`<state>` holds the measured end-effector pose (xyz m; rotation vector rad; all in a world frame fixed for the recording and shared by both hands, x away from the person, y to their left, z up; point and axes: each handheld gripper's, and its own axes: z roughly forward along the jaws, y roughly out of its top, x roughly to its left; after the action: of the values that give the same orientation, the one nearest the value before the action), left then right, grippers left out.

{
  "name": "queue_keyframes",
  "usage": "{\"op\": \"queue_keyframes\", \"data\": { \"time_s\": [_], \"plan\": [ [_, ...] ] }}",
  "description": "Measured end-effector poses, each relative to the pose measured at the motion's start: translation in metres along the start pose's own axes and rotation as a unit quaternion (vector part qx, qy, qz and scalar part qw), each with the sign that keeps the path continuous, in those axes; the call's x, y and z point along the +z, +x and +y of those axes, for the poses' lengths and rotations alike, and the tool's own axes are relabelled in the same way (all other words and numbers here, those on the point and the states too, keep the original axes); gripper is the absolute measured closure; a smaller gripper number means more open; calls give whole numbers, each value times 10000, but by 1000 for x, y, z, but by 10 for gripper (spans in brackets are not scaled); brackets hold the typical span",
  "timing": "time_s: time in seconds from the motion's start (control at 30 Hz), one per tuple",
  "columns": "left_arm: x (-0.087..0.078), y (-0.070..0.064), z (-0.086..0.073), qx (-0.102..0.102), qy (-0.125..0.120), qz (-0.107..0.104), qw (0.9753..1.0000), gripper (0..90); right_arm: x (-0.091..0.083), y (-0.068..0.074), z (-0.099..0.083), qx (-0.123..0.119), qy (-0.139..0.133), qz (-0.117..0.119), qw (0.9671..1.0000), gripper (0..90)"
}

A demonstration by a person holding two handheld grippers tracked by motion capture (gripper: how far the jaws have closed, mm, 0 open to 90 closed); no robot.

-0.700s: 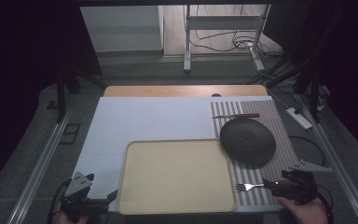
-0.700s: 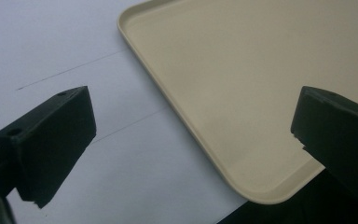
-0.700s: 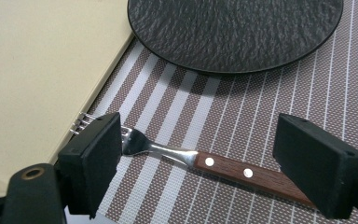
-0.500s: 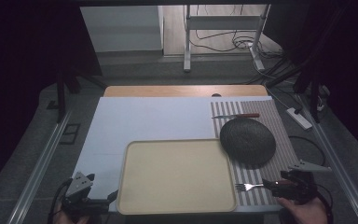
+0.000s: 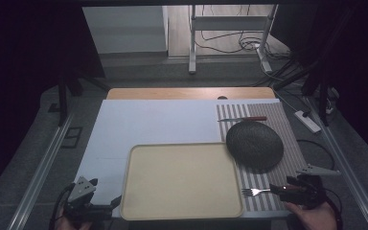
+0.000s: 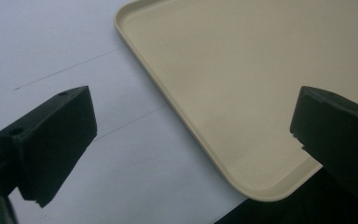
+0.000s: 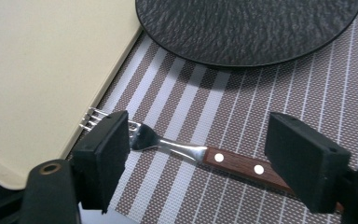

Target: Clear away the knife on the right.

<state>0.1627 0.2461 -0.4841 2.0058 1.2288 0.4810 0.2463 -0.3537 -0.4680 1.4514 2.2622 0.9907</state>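
A beige tray (image 5: 182, 179) sits at the table's (image 5: 148, 120) near edge; the striped mat (image 5: 268, 120) at the right edge carries a dark plate (image 5: 254, 144), a knife (image 5: 243, 119) beyond it, and a fork (image 5: 255, 191) near the right gripper (image 5: 287, 189); the left gripper (image 5: 106, 207) sits at the tray's near left corner.

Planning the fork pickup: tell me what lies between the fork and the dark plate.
Only bare striped placemat. In the right gripper view, nothing sits between the fork and the dark plate.
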Motion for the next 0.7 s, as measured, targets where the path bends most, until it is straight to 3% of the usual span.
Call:
{"op": "queue_keyframes", "data": {
  "time_s": [0.27,0.7],
  "plan": [
    [1,-1,0,10,27,8,10000,5,1,2,3,-53,58,68,9999,218],
    [1,0,0,-17,55,16,10000,4,3,4,23,-302,-32,146,9994,167]
  ]
}}
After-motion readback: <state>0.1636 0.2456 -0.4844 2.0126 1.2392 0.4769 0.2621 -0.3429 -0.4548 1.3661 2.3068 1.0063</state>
